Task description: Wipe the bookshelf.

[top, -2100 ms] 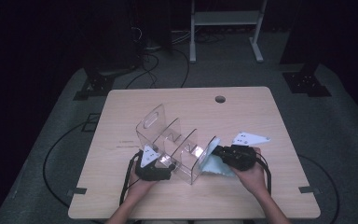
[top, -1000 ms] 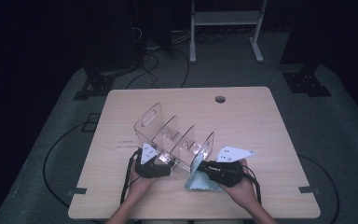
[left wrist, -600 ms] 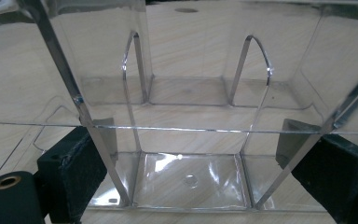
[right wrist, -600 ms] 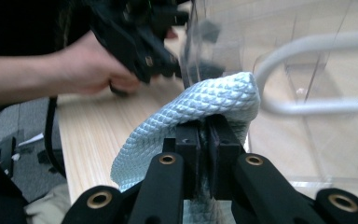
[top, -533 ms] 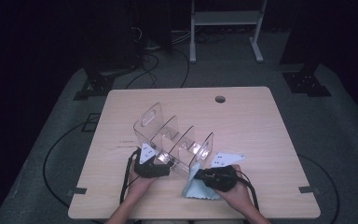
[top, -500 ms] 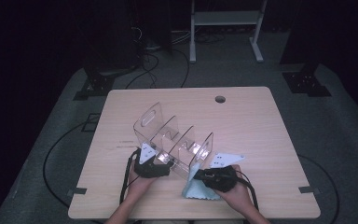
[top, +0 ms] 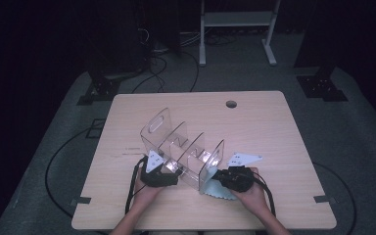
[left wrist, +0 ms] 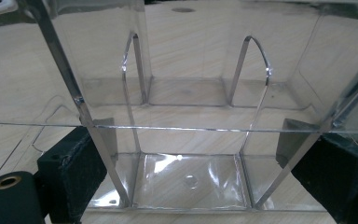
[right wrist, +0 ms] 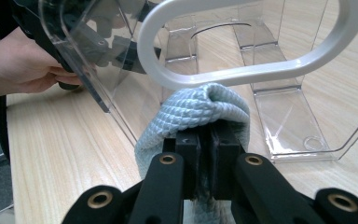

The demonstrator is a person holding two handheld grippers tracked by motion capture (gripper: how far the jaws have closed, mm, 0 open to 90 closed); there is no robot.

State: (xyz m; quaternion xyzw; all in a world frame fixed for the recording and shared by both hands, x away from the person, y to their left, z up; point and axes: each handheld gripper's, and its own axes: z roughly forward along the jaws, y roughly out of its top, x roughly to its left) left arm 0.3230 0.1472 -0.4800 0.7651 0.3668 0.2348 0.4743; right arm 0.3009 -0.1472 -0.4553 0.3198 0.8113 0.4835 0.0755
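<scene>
A clear plastic organiser (top: 183, 144) with several upright dividers stands on the wooden table (top: 274, 127). My left gripper (top: 172, 168) grips its near left side. In the left gripper view the jaws stand wide, pressed on either side of one compartment (left wrist: 186, 179). My right gripper (top: 221, 177) is shut on a light blue woven cloth (top: 215, 190) at the organiser's near right end panel. In the right gripper view the cloth (right wrist: 196, 112) bulges from the shut jaws and touches the panel just under its oval handle cut-out (right wrist: 242, 70).
A round cable hole (top: 231, 104) sits near the table's far edge. A white metal frame (top: 235, 19) and cables lie on the dark floor behind. The person's other hand (right wrist: 23, 65) shows at the left of the right gripper view.
My right gripper with the cloth has come down and left, from beside the organiser's right end to low against its near end panel. The left gripper and organiser have kept still.
</scene>
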